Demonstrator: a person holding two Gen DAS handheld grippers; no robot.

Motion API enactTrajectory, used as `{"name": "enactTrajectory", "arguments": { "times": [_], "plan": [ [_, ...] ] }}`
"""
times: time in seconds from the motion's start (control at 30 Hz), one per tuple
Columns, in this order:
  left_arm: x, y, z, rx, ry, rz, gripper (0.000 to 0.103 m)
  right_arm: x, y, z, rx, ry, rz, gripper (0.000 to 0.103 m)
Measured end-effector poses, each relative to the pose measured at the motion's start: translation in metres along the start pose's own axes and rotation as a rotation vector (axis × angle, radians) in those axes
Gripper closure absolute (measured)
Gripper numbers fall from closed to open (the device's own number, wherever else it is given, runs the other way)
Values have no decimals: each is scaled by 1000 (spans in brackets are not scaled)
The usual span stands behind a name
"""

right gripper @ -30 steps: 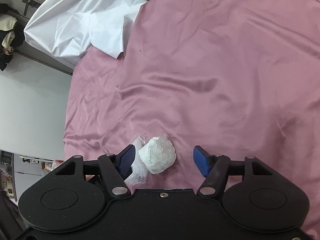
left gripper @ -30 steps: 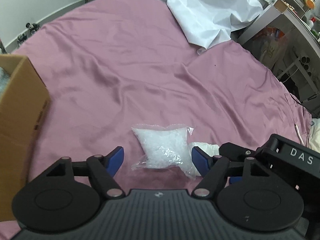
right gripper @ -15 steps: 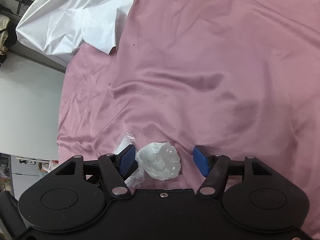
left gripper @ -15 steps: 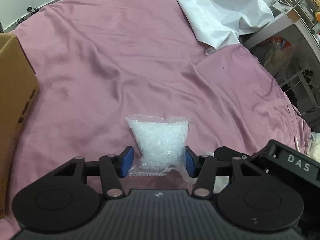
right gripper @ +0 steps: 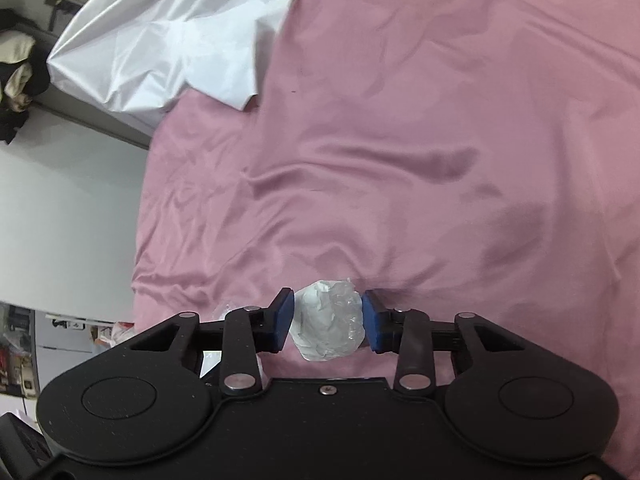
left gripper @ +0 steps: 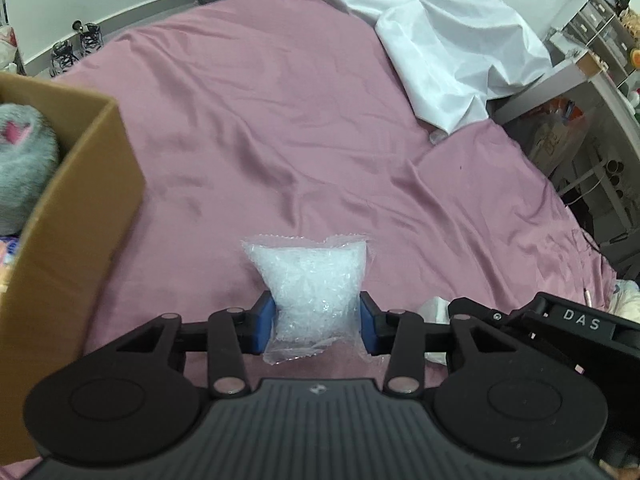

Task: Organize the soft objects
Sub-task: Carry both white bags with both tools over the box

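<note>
A mauve bedsheet (left gripper: 280, 128) covers the bed — the left gripper (left gripper: 317, 322) pinches a clear bead-filled pouch (left gripper: 314, 280) beside the cardboard box (left gripper: 72, 216); the right gripper (right gripper: 327, 326) squeezes a wrapped white bundle (right gripper: 326, 326).

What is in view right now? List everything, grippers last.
clear bead bag: 1, clear with white filling, between the left pads
white wad: 1, white in clear wrap, between the right pads
cardboard box: 1, brown, on the bed at left
fluffy item: 1, grey with pink, inside the box
bedsheet: 1, mauve, underneath everything
white cloth: 1, white, crumpled at far bed edge
left hand-held gripper: 1, black, blue pads, shut on bag
right hand-held gripper: 1, black, blue pads, shut on wad
</note>
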State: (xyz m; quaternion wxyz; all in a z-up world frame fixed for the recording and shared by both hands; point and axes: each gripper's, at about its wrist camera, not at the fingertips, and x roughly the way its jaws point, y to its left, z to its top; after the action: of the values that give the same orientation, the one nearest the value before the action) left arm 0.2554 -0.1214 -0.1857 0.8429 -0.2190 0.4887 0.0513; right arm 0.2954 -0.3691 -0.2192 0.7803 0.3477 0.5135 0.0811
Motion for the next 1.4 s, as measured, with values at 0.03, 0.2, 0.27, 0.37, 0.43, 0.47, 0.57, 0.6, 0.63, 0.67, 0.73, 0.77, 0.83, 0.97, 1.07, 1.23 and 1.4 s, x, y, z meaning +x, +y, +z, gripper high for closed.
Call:
{"name": "enactTrajectory", "arguments": {
  "times": [0.03, 0.2, 0.27, 0.37, 0.43, 0.47, 0.57, 0.6, 0.63, 0.67, 0.73, 0.77, 0.83, 0.97, 1.07, 1.23, 1.4],
  "plan": [
    [-5, 2, 0, 3, -9, -3, 61, -1, 2, 0, -8, -1, 3, 69],
    [-35, 12, 3, 11, -54, 2, 61, -9, 16, -5, -50, -11, 39, 71],
    [-46, 17, 3, 13, -71, 9, 61, -13, 24, -8, -76, -20, 58, 71],
    [-62, 24, 4, 10, -95, 15, 61, -19, 34, -15, -109, -25, 80, 71],
    [-72, 30, 5, 1, -110, 20, 61, -22, 40, -19, -134, -29, 93, 71],
    [-78, 34, 6, -5, -117, 22, 61, -23, 44, -21, -146, -31, 97, 71],
    [-97, 46, 9, -12, -149, 29, 61, -25, 56, -28, -172, -32, 122, 71],
    [-105, 50, 10, -16, -160, 33, 61, -26, 60, -29, -181, -34, 130, 71],
    [-111, 55, 11, -20, -169, 37, 61, -28, 64, -32, -187, -38, 139, 71],
    [-117, 60, 12, -25, -178, 43, 61, -30, 67, -33, -193, -43, 151, 71],
    [-128, 69, 13, -33, -194, 54, 61, -35, 76, -38, -210, -60, 172, 71],
    [-134, 74, 14, -38, -201, 59, 61, -37, 80, -41, -220, -67, 178, 71],
    [-142, 84, 14, -51, -210, 67, 61, -39, 87, -47, -239, -75, 183, 71],
    [-154, 103, 12, -78, -214, 77, 61, -44, 99, -58, -270, -90, 188, 71],
    [-161, 116, 9, -93, -214, 72, 61, -47, 108, -65, -293, -109, 188, 71],
    [-167, 138, 5, -110, -196, 69, 61, -50, 120, -77, -326, -125, 184, 71],
    [-171, 160, 4, -132, -176, 69, 61, -52, 138, -93, -386, -131, 191, 71]
  ]
}}
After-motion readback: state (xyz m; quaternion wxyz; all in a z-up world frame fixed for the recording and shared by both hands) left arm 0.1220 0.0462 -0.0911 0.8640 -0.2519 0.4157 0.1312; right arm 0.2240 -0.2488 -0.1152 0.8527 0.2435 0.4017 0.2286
